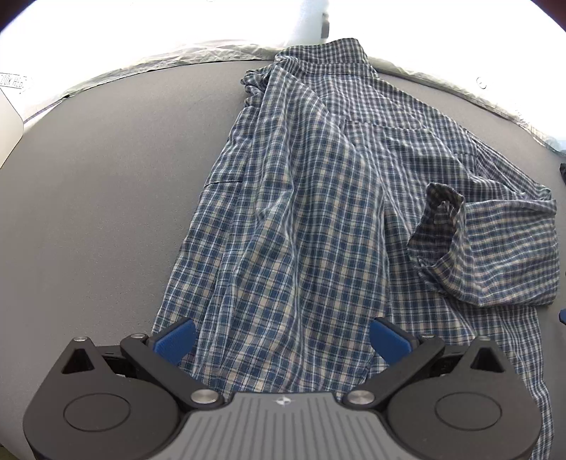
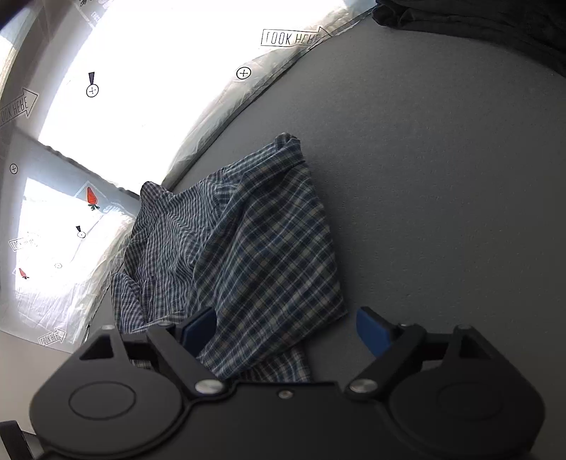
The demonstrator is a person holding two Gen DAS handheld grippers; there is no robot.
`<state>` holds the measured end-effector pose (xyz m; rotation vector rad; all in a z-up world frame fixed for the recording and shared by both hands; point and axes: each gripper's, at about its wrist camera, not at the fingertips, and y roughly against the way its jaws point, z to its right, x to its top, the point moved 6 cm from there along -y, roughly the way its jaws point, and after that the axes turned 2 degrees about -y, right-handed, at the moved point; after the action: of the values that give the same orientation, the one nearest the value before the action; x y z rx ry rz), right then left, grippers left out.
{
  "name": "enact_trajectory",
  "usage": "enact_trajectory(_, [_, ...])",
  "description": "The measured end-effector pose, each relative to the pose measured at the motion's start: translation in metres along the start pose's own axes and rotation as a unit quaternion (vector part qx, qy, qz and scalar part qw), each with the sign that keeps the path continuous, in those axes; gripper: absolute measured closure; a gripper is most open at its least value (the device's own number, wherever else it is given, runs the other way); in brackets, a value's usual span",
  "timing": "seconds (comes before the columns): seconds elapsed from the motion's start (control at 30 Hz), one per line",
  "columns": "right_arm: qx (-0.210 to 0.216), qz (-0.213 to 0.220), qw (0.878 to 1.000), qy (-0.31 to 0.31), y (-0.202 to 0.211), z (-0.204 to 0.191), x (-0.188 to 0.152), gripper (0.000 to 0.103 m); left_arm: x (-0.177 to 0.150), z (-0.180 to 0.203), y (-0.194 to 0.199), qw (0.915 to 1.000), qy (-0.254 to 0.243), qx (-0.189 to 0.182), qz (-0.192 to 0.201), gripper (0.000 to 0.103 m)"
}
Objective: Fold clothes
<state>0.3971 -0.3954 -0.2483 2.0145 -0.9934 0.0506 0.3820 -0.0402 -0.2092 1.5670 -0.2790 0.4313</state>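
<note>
Now: plaid shirt flat on grey table, both grippers wide open

Left wrist view: left gripper (image 1: pixel 282 339) has jaws spread wide, blue pads (image 1: pixel 175 340) apart, nothing pinched betw them. Plaid shirt (image 1: pixel 318 198) lies spread on the grey table (image 1: pixel 106 184), collar at far end, hem nearest the gripper. Shirt's near edge sits betw & just under the pads; can't tell if either pad touches the cloth. A short sleeve (image 1: pixel 495 244) is folded in across the body on the right side, its cuff opening gaping toward the centre. Crinkled clear plastic sheet (image 1: pixel 169 58) runs along the far table edge. Partial boxed text at far left, too cut off to read.

Right wrist view: right gripper (image 2: pixel 286 329) also wide open, no grip on anything. Shirt (image 2: pixel 261 254) reaches in from the left, bunched, its corner lying betw the fingers; left pad (image 2: pixel 200 331) is right at the cloth, right pad (image 2: pixel 371 331) over bare table. Dark garment (image 2: pixel 477 24) at top right. Arrow-shaped labels (image 2: pixel 290 37) on the plastic look like "LOOK HERE", w/ crosshair marks & small red carrot-like pics nearby
</note>
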Motion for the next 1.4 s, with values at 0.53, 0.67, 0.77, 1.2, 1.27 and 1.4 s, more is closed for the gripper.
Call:
enact_trajectory(0.53, [-0.069,0.038,0.990,0.119,-0.009,0.006,-0.003,0.000,0.069,0.127,-0.034,0.9766,-0.143,-0.159,0.024,0.000])
enact_trajectory(0.67, [-0.074,0.041,0.989,0.119,-0.008,0.008,-0.002,0.000,0.073,0.143,-0.045,0.9747,-0.161,-0.153,0.024,0.028])
enact_trajectory(0.77, [-0.071,0.045,0.991,0.104,-0.004,0.011,-0.002,0.000,0.070,0.144,-0.048,0.9764,-0.163,-0.140,0.024,0.071])
enact_trajectory(1.2, [-0.048,0.071,0.989,0.122,0.032,-0.015,-0.026,0.000,0.099,0.082,0.035,0.9790,-0.064,-0.118,0.154,0.100])
enact_trajectory(1.27, [-0.047,0.074,0.987,0.136,0.038,-0.024,-0.034,0.000,0.113,0.072,0.049,0.9754,-0.053,-0.121,0.176,0.100])
enact_trajectory(1.4, [-0.049,0.080,0.985,0.145,0.047,-0.040,-0.053,0.000,0.136,0.049,0.071,0.9701,-0.037,-0.130,0.202,0.100])
